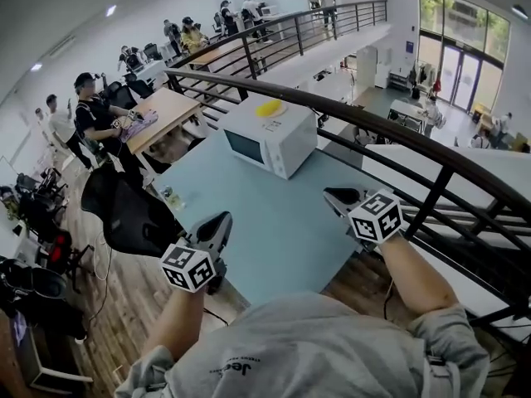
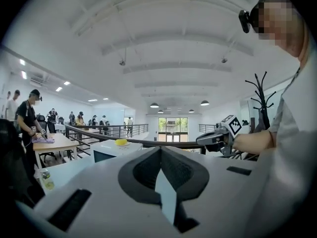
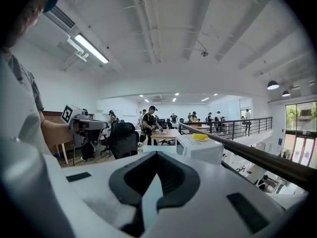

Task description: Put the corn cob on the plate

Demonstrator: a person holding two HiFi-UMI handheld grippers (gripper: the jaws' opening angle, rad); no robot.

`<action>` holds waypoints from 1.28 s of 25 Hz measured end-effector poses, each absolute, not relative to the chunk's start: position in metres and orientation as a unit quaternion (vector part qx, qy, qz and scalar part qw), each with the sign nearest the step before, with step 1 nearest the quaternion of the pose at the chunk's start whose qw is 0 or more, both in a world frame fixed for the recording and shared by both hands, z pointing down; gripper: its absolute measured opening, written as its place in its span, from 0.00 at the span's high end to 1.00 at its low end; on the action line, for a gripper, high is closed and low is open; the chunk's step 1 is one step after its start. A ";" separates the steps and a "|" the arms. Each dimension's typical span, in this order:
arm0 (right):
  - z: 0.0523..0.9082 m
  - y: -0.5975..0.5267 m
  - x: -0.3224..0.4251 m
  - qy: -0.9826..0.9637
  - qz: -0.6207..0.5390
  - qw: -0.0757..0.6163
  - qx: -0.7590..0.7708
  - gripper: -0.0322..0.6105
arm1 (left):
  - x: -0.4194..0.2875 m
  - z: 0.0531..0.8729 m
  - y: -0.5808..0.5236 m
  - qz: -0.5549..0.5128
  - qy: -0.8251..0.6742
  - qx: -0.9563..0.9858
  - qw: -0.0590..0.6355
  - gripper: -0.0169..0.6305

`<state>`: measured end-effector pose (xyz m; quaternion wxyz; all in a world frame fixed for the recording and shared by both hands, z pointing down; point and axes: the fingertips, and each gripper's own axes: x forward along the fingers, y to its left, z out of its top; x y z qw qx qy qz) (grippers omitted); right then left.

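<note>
Two tools held low over the near edge of the pale blue counter (image 1: 282,222), well apart. Left tool (image 1: 217,222) shut tight, nothing between the jaws; right tool (image 1: 338,199) likewise closed and empty. Farther back on the counter, a white microwave (image 1: 270,143); on its top, a white plate (image 1: 281,113) with the yellow corn cob (image 1: 268,108) lying on it, well away from both tools. Beyond, a dark railing (image 1: 398,131).

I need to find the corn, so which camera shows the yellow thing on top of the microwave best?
The head view: it looks down on the yellow thing atop the microwave, so its top shows. Both gripper views show it only side-on, small and distant.
</note>
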<state>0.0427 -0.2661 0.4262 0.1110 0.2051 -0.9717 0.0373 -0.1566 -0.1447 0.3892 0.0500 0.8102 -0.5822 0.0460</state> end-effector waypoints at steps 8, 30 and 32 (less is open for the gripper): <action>0.417 -0.231 0.005 -0.968 0.051 0.100 0.226 0.93 | -0.190 0.383 -0.108 0.051 -0.549 0.834 0.019 0.95; 0.449 -0.158 -0.040 -0.950 0.141 0.066 0.271 0.93 | -0.245 0.424 -0.080 0.028 -0.472 0.879 0.051 0.95; 0.453 -0.157 -0.040 -0.949 0.152 0.065 0.269 0.93 | -0.245 0.427 -0.078 0.028 -0.472 0.879 0.052 0.95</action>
